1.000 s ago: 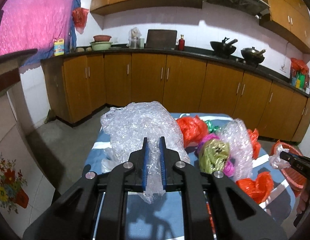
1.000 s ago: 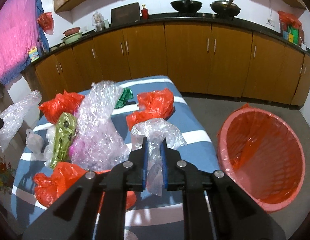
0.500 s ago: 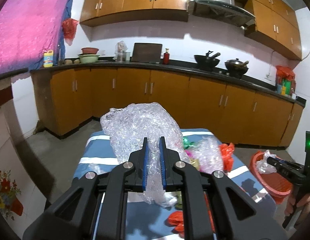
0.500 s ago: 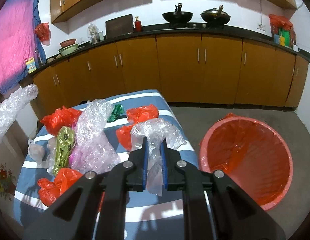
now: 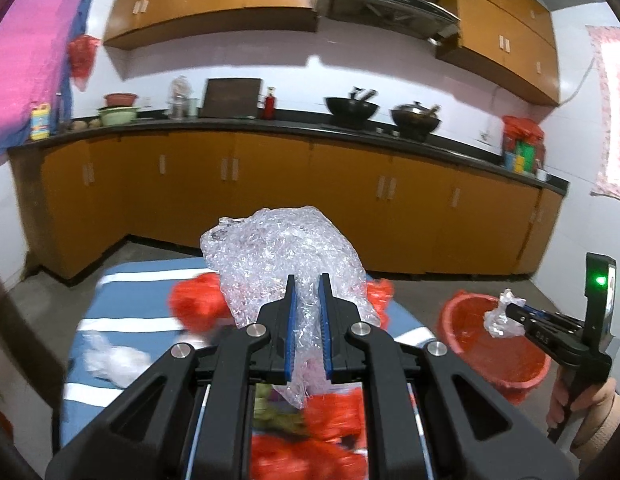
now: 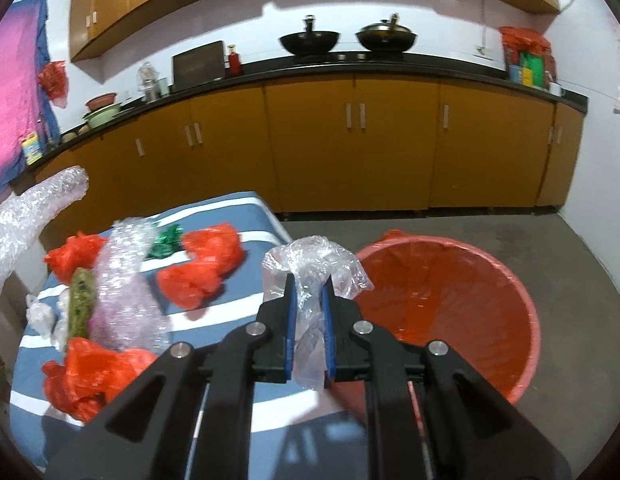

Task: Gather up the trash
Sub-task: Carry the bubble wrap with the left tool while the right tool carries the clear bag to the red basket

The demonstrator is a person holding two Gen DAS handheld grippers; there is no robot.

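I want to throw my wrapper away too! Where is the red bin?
The red bin stands on the floor right of the striped table, just beyond the right gripper in its view.

Left wrist view: looks along its fingers over the table [image 5: 122, 312], facing the counter [image 5: 270, 126]. Right wrist view: angled lower, table [image 6: 246, 204] left, bin [image 6: 526, 312] close right. Shared: table, counter, bin [image 5: 450, 316], woks [image 5: 352, 106].
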